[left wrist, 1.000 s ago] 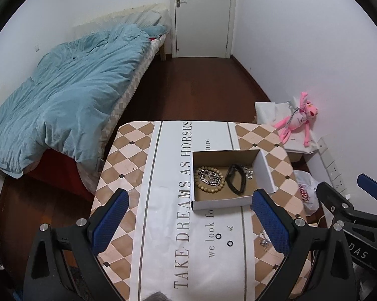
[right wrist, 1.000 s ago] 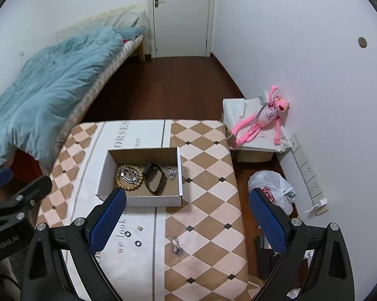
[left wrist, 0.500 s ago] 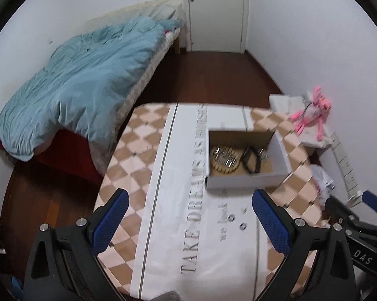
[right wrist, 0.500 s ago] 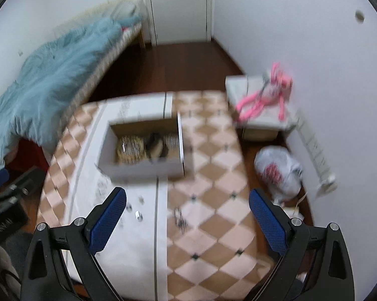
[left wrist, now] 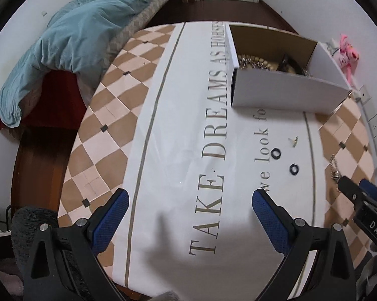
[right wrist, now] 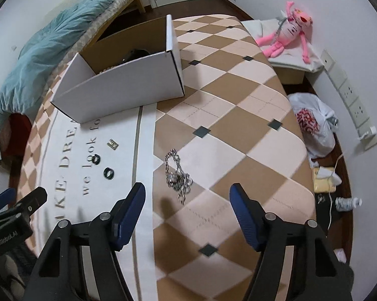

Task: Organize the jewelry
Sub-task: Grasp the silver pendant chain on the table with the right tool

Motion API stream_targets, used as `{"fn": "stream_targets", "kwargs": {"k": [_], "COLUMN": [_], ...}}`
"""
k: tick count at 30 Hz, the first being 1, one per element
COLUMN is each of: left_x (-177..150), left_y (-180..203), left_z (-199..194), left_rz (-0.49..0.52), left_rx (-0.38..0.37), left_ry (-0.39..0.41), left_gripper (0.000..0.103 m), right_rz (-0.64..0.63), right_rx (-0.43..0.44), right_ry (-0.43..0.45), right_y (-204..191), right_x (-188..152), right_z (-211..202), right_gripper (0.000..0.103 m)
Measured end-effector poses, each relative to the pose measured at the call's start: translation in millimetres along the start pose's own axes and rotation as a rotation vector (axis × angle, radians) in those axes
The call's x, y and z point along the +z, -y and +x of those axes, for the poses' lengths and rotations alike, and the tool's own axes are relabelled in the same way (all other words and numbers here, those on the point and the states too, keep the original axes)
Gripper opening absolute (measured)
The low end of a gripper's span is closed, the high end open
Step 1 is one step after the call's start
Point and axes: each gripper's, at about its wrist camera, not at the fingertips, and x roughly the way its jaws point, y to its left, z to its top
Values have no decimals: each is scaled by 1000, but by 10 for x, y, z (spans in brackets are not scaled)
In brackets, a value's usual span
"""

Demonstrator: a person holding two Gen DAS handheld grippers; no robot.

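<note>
A white cardboard box [left wrist: 283, 92] [right wrist: 123, 85] stands on the table and holds a bead bracelet [left wrist: 253, 61] and a dark bracelet [left wrist: 291, 64]. On the cloth lie two black rings [right wrist: 96, 159] [right wrist: 109, 173], also in the left wrist view [left wrist: 276, 153] [left wrist: 294, 168], a small metal piece [right wrist: 112, 144] [left wrist: 293, 141] and a silver chain [right wrist: 177, 175] [left wrist: 334, 169]. My right gripper [right wrist: 187, 208] is open, low over the table, just short of the chain. My left gripper [left wrist: 189, 213] is open and empty over the white printed strip.
The table has a checkered cloth [right wrist: 226, 115]. A bed with a blue duvet [left wrist: 70, 32] lies to the left. A pink plush toy [right wrist: 288, 35], a white plastic bag [right wrist: 311, 123] and wall sockets [right wrist: 351, 100] are on the right, beyond the table's edge.
Both grippers have dropped from high above to close over the table. The right gripper now faces the silver chain. Nothing was picked up.
</note>
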Motion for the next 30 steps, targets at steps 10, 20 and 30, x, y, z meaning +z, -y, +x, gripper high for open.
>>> {"fn": "stream_targets", "kwargs": {"k": [10, 20, 30], "left_x": [25, 88, 179], "left_y": [141, 505, 940], "left_z": [126, 162, 194], "left_rz": [26, 58, 138], "left_rx": [-26, -161, -219], "left_ry": [-38, -63, -43], "left_gripper": [100, 100, 68], "right_rz": [-70, 104, 134], "right_rx": [-52, 48, 14], "right_ry": [42, 100, 87], "right_y": [-109, 327, 509], "right_x": [30, 123, 134], "right_z": [70, -391, -340], "right_gripper": [10, 10, 10]}}
